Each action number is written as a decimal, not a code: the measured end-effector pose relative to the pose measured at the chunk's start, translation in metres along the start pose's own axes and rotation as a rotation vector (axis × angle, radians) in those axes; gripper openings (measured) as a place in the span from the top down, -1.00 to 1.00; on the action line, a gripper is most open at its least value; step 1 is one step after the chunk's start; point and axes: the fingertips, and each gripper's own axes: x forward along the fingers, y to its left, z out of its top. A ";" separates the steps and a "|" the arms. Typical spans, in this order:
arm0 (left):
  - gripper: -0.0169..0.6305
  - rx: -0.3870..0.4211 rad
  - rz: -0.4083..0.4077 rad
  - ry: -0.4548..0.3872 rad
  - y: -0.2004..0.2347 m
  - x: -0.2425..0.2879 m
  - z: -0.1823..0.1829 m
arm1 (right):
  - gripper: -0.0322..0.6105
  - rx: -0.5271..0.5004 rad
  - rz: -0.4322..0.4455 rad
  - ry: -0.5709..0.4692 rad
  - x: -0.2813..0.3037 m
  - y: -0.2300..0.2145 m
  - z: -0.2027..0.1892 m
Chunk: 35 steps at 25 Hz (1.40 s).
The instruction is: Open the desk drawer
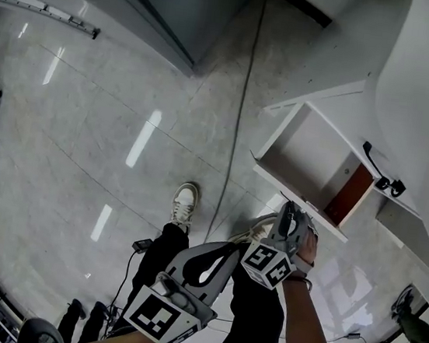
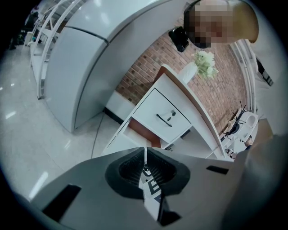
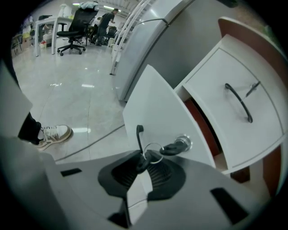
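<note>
A white desk (image 1: 427,101) stands at the right. Its lower drawer (image 1: 310,160) is pulled out, showing a bare white inside and a brown side. In the right gripper view, that drawer's front panel (image 3: 150,108) carries a black handle (image 3: 139,134) and a key with a ring in the lock (image 3: 175,146). My right gripper (image 3: 145,158) is at this front, its jaws slightly apart with the handle's lower end between them. The right gripper (image 1: 289,210) also shows in the head view. My left gripper (image 2: 145,153) hangs back, shut and empty, low near my legs (image 1: 234,252).
The drawer above (image 3: 225,103) has its own black handle (image 3: 238,102) and key. A grey cabinet (image 1: 166,3) stands behind, and a cable (image 1: 244,92) runs across the tiled floor. A person's shoe (image 1: 184,202) is near the drawer. A vase of flowers (image 2: 203,64) tops the desk.
</note>
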 end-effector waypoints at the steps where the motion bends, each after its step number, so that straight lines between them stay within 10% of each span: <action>1: 0.88 0.000 0.004 -0.001 0.001 0.000 0.001 | 0.75 0.004 0.002 0.000 -0.002 0.000 0.001; 35: 0.88 0.062 -0.014 0.000 -0.068 -0.034 0.081 | 0.79 0.008 0.077 0.114 -0.078 -0.037 0.009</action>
